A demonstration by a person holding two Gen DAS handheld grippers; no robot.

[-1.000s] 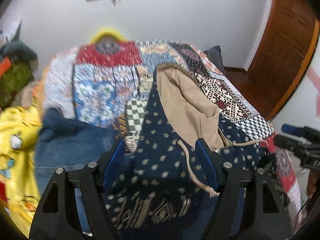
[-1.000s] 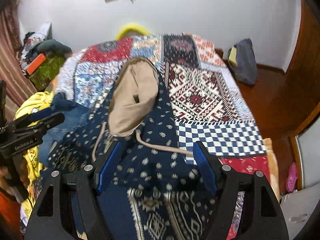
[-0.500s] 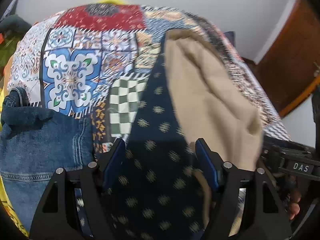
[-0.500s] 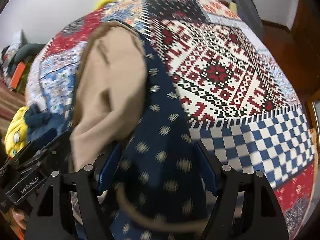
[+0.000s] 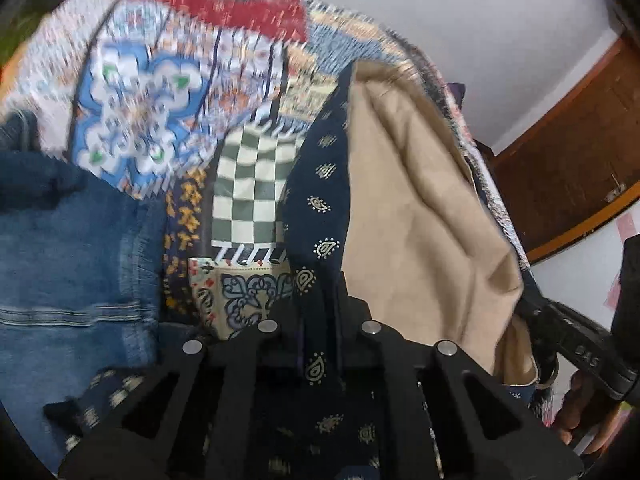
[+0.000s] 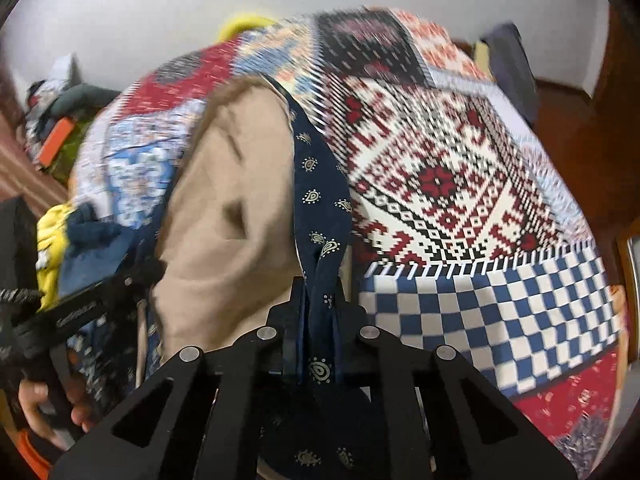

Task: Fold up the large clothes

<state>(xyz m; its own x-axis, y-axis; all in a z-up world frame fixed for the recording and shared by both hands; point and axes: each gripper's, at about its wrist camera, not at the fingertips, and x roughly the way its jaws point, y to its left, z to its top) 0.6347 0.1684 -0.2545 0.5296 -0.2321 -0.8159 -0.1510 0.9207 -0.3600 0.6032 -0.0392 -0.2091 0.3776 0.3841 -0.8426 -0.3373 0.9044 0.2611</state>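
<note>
Two tools, each pinching navy paisley cloth.

Item: hooded garment (image 5: pixel 320 200), navy with a small pale print and a tan lining (image 5: pixel 416 216). Location: on the bed, over the patchwork bedspread (image 5: pixel 152 120); centre of both views, hood opening facing up, lining exposed.

Left tool (image 5: pixel 318 312): jaws pressed together on the navy edge at lower centre of the left view. Right tool (image 6: pixel 318 300): jaws likewise clamped on the opposite navy edge, lower centre of the right view. Each tool also shows at the margin of the other's view, a hand (image 6: pixel 44 408) on its handle.

Other contents: blue denim piece (image 5: pixel 72 248) at left of the left view, just beside the garment; yellow cloth (image 6: pixel 52 240) at the left edge of the right view.

Progress, judged: early. Both grips are taken at the hood; no fold is visible. Sleeves and body lie below the frame and cannot be assessed. Remaining: spreading or lifting the garment, folding it, then any other pieces.
</note>
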